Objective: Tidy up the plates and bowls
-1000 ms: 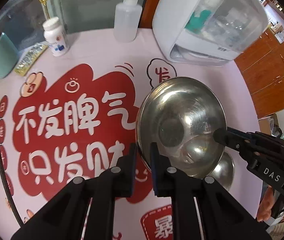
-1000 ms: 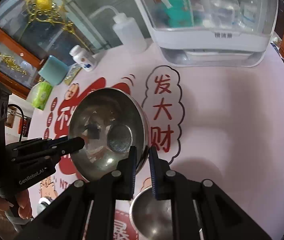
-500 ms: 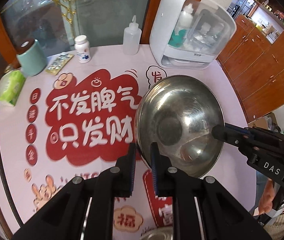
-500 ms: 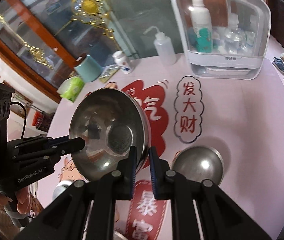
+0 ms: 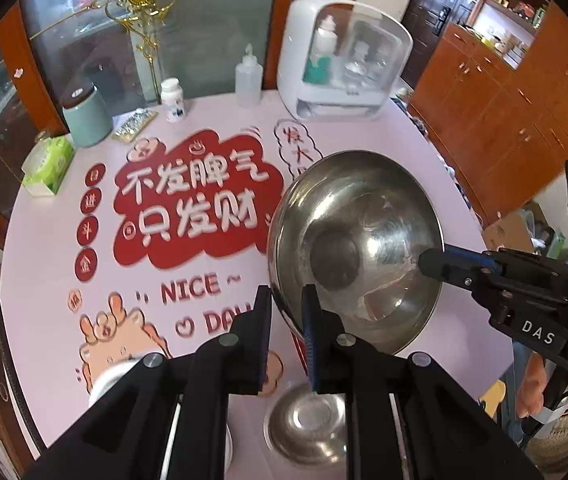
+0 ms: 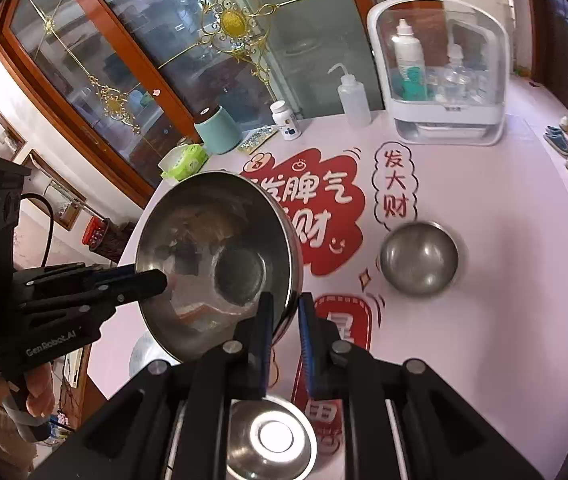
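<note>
Above the pink printed round table (image 5: 43, 264), I am gripping a large shiny steel bowl (image 5: 358, 248) by opposite rims, left gripper (image 5: 286, 334) and right gripper (image 6: 286, 338) both clamped closed on it.

Pink round table (image 6: 484, 320), small steel bowl (image 6: 419, 258), squeeze bottle (image 6: 354, 98), tissues (image 5: 47, 164)

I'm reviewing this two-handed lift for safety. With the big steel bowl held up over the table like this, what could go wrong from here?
1. The large steel bowl is pinched only at its thin rim by the left gripper and right gripper, on opposite sides. If the hands drift apart or twist unevenly, the smooth rim may slip free.
2. A small steel bowl and a second small bowl sit on the table below; a drop would probably strike them.
</note>
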A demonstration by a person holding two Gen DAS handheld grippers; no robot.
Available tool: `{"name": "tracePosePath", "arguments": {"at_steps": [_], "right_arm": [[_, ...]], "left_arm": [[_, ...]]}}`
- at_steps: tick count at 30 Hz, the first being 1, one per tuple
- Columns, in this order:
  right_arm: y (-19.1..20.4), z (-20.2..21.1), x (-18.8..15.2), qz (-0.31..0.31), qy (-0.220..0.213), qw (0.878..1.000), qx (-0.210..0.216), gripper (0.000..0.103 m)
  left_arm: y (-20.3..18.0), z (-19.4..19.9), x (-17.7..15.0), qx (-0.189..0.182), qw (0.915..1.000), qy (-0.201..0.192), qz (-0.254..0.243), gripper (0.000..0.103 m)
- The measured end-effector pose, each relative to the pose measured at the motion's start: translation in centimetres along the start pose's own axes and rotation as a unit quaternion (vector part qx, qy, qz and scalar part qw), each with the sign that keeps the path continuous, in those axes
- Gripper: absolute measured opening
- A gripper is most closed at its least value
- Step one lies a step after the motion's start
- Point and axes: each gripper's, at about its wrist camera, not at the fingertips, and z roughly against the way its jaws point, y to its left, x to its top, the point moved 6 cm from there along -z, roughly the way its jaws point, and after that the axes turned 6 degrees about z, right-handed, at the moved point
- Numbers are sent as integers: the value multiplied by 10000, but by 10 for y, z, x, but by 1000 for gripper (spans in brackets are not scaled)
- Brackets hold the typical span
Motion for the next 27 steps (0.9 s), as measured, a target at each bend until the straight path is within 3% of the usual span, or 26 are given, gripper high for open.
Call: {"name": "tracePosePath", "arguments": {"at_steps": [7,12,19,27], "right_arm": [[20,15,-51,-269,-71,9991,-323,12],[29,9,-87,-489,74,9975,-496,12],[31,-12,-135,-585,586,9941,-703,12],[25,-48,-176,-660,1195,9873,-814,12]], "left_arm": [[-2,-4,-57,-134,9992,231,-295,13],[2,-10,-101,-168,9986,105,-498,14],[15,-42,-149,-546,9967,593,-71,14],[19,-86,-195,-345,9924,1181,-86,14]]}}
